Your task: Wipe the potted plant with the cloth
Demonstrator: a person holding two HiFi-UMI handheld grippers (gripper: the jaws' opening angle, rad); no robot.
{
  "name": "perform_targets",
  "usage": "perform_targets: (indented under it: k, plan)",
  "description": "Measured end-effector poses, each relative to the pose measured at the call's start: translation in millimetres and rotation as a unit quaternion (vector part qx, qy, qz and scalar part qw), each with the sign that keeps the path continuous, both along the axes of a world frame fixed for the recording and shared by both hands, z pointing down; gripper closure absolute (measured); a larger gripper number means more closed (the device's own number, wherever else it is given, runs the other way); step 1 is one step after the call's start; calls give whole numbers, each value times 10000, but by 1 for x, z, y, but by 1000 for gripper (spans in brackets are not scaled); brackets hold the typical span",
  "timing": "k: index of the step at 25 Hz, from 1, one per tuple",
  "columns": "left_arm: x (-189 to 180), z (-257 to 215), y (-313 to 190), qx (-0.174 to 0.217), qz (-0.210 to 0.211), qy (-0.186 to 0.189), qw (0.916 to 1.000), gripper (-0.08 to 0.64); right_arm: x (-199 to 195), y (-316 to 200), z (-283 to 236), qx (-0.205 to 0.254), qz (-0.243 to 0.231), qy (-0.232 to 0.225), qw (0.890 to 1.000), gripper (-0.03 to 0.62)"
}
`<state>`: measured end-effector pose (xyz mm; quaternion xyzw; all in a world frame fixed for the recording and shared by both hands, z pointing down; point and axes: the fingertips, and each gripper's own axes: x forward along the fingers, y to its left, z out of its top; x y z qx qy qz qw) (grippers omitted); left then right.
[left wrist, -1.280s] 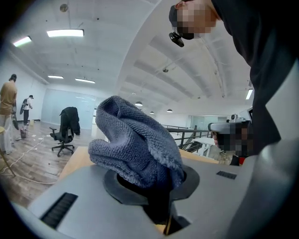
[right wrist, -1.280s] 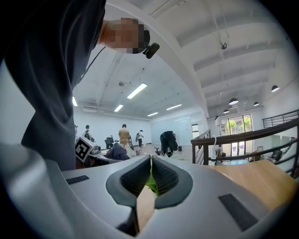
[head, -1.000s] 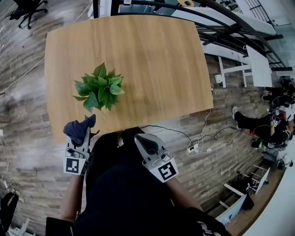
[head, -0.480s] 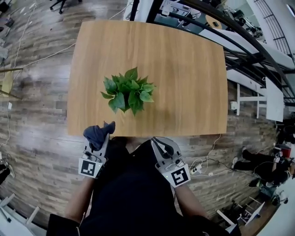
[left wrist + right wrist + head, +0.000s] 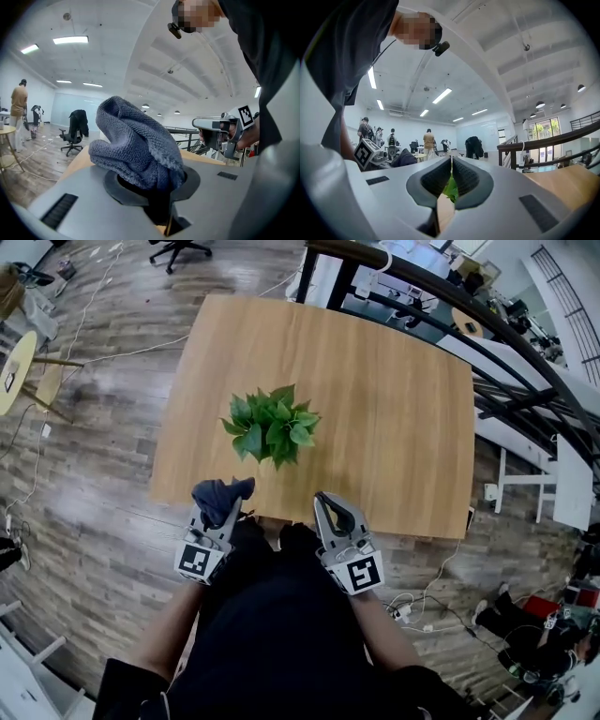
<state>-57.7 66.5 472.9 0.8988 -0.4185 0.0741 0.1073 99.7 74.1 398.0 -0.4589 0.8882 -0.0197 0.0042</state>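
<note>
- The left tool (image 5: pixel 223 510) is clamped on a bunched grey-blue cloth (image 5: pixel 219 496) and is held over the near edge of the wooden counter (image 5: pixel 403 427).
- Beside it, the right tool (image 5: pixel 324 502) has its jaws pressed together with nothing between them.
- The potted plant (image 5: pixel 274 425) stands on the counter just beyond the cloth, apart from both tools and left of the counter's middle.

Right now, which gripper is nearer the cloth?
Left. The left gripper is shut on the cloth, bunched over its jaws; the right gripper sits apart, empty, to the cloth's right.
</note>
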Motion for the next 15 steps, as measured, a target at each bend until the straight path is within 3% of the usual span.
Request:
perform_targets:
  k: [5, 11, 15]
  plan:
    - [-16, 11, -6, 60, -267, -15, 9996, 468, -10, -6, 26, -264, -77, -66, 9996, 574]
    - [-28, 23, -33, -224, -420, 125, 9988, 468, -22, -20, 56, -541, -225, -22, 9983, 569]
    - [-39, 55, -51, -333, -327, -170, 9988, 468, -24, -35, 88, -862, -170, 160, 9960, 422]
